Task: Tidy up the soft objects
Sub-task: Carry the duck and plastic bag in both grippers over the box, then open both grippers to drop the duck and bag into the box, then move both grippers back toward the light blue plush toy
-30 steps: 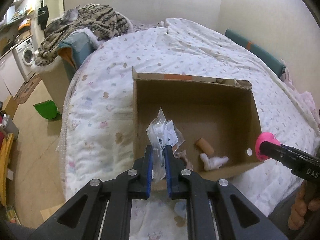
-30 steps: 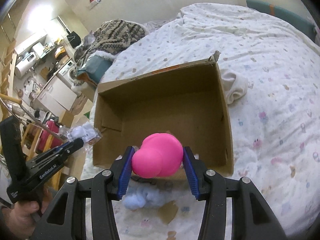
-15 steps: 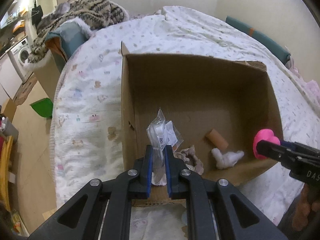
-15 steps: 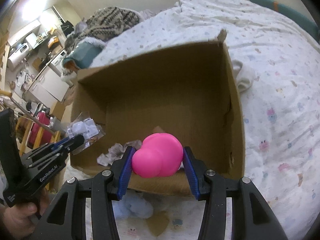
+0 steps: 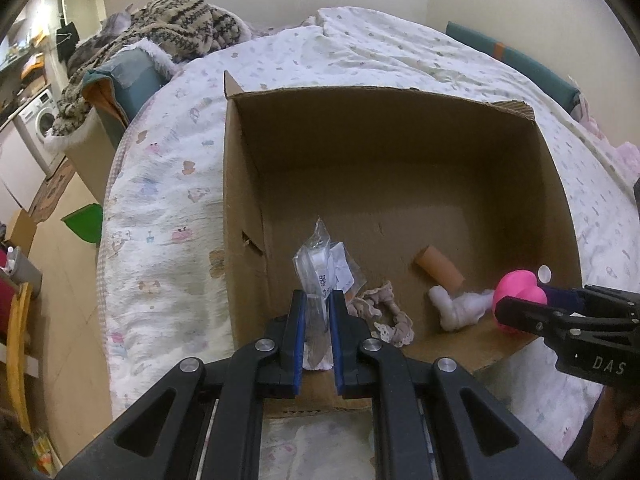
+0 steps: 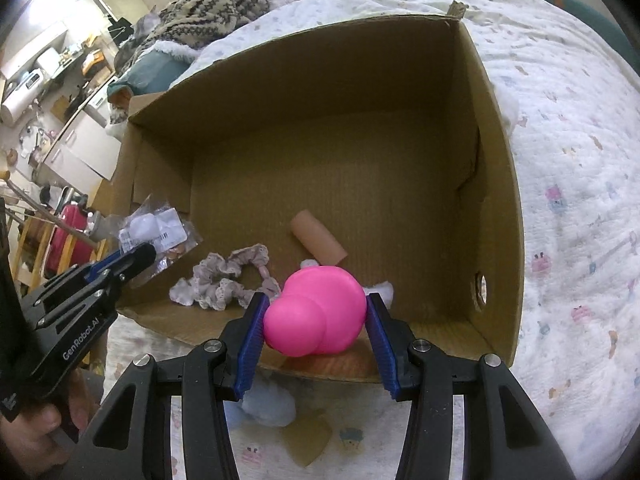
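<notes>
Nearest in the left wrist view, the left gripper (image 5: 318, 312) is clamped tight on a clear plastic packet (image 5: 322, 268) with white labels, which stands up from the jaws at lower centre, poised over the near left corner of the cardboard box (image 5: 236, 200). In the right wrist view, the right gripper (image 6: 314, 316) squeezes a pink squishy toy (image 6: 316, 312) between its blue pads at lower centre, just above the near wall of the box. So both hands are loaded and over the box, but neither load has been let go.

Below the right gripper, outside the box on the patterned bedspread (image 6: 580, 240), lies a pale blue fluffy thing (image 6: 266, 406) beside a flat brown scrap (image 6: 308, 440); I take the fluffy one as still to be collected, though it is half hidden by the fingers.

Just past the jaws, on the box floor, some sorting is already done: a frilly beige scrunchie (image 6: 224, 280) at lower left, a white fluffy piece (image 5: 456, 308) peeking out behind the pink toy, and a tan cylinder (image 6: 318, 238) lying nearer the middle. The far half of the box floor is bare.

Beyond the box, at the right edge, a bit of white cloth (image 6: 506, 106) lies on the bed against the outer wall, probably also waiting its turn.
</notes>
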Available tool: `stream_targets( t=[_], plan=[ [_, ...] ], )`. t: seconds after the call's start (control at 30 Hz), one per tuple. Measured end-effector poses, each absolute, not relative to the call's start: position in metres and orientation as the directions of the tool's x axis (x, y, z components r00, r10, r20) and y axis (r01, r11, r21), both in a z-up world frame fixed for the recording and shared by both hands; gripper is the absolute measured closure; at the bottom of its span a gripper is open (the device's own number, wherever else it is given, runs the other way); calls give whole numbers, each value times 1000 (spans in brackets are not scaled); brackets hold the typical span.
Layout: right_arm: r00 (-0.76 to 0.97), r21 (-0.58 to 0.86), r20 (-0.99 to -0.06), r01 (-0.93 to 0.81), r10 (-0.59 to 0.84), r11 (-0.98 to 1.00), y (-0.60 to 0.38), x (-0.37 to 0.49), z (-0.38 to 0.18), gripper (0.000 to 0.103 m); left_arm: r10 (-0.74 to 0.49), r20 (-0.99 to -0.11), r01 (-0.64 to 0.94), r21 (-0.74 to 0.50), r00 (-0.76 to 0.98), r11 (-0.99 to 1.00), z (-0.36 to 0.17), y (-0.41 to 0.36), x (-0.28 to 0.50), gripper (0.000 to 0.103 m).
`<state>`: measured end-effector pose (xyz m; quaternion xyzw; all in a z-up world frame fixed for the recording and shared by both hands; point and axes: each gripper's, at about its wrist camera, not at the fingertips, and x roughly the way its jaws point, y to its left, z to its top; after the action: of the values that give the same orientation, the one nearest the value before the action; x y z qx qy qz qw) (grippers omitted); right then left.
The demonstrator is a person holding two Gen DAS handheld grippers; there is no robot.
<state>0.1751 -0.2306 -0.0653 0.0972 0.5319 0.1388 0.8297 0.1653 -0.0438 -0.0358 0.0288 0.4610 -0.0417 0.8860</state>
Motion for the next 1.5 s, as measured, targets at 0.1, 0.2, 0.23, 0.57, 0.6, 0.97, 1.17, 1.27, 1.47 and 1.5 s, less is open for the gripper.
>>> stream_targets(
  t=[0.1,0.2,0.23,0.57,0.6,0.97,1.17,1.27,1.47,1.5],
  plan=[
    [390,311,-859,-119,332,943,-231,176,-67,52,-45,-820,94,11,571,995,-37,-43,165,92],
    [385,314,-860,-118,335,942,-232,177,-68,52,-50,-820,91,3,570,996,-37,-42,166,92],
    [386,313,-860,-120,335,942,-232,176,-68,52,-50,-821,92,3,569,996,-38,-42,165,92],
    [384,332,-852,-127,355,935,-230,177,-67,51,-58,-820,109,6,569,994,-37,-46,163,92],
    [386,335,-851,-125,357,934,-231,177,-66,50,-59,-820,110,5,569,994,-37,-46,163,92],
    [417,374,-831,-71,368,925,-241,180,-62,29,-59,-807,110,7,587,994,-29,-50,159,57],
    [416,368,-832,-82,367,926,-239,180,-60,29,-57,-780,116,19,624,993,-21,-55,153,43],
    [417,364,-832,-87,366,927,-238,179,-60,29,-51,-778,118,30,626,993,-20,-57,152,43],
    [420,366,-830,-84,366,927,-239,179,-59,29,-45,-779,113,33,625,993,-19,-57,151,43],
    [422,365,-830,-84,365,927,-239,178,-58,29,-44,-779,111,33,626,993,-19,-57,151,43]
  ],
)
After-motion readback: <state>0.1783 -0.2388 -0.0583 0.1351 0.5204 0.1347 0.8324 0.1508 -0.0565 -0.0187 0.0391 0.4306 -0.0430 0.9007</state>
